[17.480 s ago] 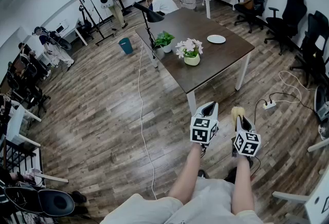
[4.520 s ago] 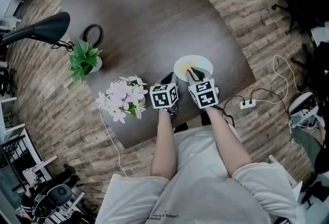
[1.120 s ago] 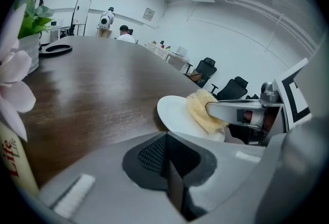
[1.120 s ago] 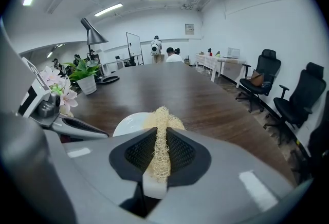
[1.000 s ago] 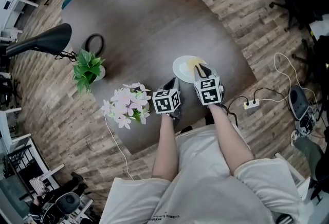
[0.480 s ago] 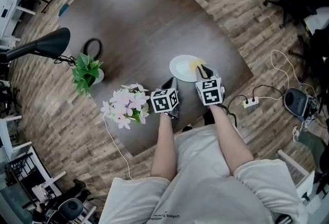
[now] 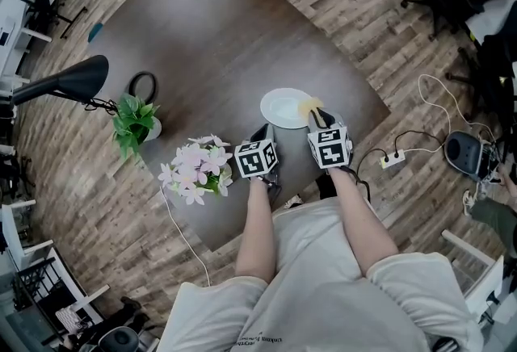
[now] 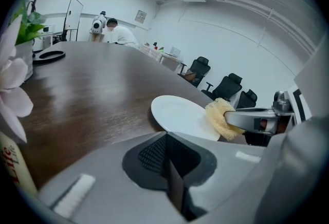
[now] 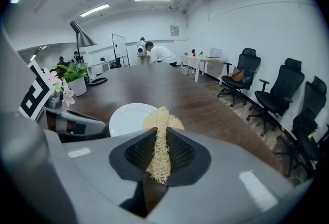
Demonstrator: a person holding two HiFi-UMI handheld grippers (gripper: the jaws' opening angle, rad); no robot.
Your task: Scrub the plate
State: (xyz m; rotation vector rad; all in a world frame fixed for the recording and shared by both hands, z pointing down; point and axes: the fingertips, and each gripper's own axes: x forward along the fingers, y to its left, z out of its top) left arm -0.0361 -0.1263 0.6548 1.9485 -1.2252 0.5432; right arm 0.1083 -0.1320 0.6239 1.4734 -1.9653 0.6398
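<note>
The dark bench [image 7: 218, 35] carries the white plate [image 7: 284, 106]. Your left gripper [image 7: 265, 132] waits just beside the plate's near rim, its jaws pressed together on nothing. Your right gripper [image 7: 315, 113] pinches a straw-coloured scrubber [image 7: 307, 106] at the plate's right rim. The scrubbing looks barely begun: most of the plate's face likely remains.
</note>
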